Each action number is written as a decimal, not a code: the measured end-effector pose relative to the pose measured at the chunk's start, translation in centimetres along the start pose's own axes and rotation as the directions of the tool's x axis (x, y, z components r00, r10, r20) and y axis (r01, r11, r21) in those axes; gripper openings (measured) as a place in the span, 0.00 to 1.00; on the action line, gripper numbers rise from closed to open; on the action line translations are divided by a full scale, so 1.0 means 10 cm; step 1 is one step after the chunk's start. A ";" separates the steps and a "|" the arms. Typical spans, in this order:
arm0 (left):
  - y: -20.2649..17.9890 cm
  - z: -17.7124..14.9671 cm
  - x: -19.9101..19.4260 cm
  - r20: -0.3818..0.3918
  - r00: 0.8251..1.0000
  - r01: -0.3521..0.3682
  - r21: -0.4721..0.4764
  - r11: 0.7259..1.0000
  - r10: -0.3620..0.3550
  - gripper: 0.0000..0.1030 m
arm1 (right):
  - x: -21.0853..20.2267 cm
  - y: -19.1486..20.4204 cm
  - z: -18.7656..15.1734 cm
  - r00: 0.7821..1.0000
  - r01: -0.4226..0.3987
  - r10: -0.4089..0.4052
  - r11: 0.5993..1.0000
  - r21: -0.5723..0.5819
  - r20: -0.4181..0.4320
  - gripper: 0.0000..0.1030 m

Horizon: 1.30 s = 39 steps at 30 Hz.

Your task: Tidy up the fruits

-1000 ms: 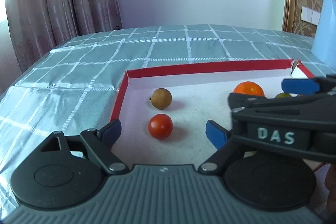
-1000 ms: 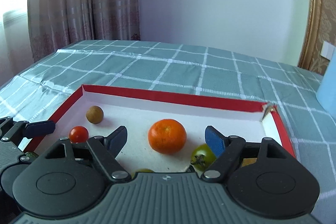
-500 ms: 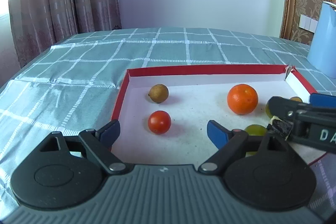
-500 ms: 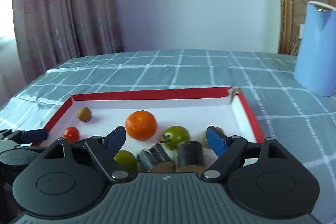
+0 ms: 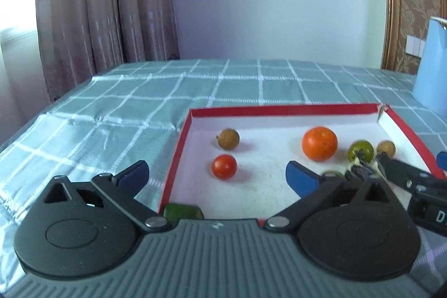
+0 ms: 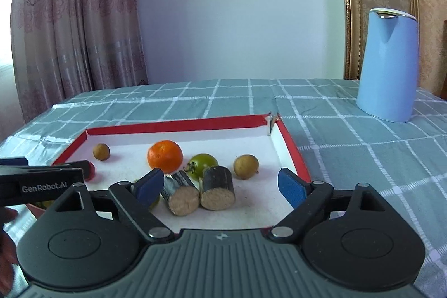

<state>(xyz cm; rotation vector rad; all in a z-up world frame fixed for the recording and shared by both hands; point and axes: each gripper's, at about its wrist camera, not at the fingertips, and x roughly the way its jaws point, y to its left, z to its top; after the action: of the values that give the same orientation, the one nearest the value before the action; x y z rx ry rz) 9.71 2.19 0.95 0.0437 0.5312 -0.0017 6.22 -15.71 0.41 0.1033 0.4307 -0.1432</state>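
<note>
Right wrist view: both grippers, right [image 6: 220, 185] and left [image 5: 218, 176], hang spread and empty over the tray [image 6: 293, 147] holding the fruits; nudging the round orange [image 6: 164, 155] could roll it away.

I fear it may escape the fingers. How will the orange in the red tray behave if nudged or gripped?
The orange is round and rests free on the flat tray floor, so a nudge would probably roll it. Its skin looks smooth, so it might slip. It looks firm enough for a gentle squeeze.
</note>
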 end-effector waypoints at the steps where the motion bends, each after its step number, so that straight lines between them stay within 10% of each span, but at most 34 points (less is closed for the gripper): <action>1: 0.00 -0.01 -0.03 -0.005 1.000 0.014 -0.006 1.000 -0.014 1.00 | -0.03 0.00 -0.01 1.000 0.004 -0.004 1.000 -0.004 0.017 0.86; 39: -0.14 -0.48 -0.79 -0.034 0.999 0.009 0.034 0.999 -0.008 1.00 | -0.71 -0.09 -0.41 0.998 -0.030 0.028 0.999 0.037 0.058 0.90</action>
<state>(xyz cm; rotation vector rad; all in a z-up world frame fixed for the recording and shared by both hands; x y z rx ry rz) 0.43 0.94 0.76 0.0745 0.5649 -0.0186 -1.94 -15.26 -0.34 0.1424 0.3692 -0.1256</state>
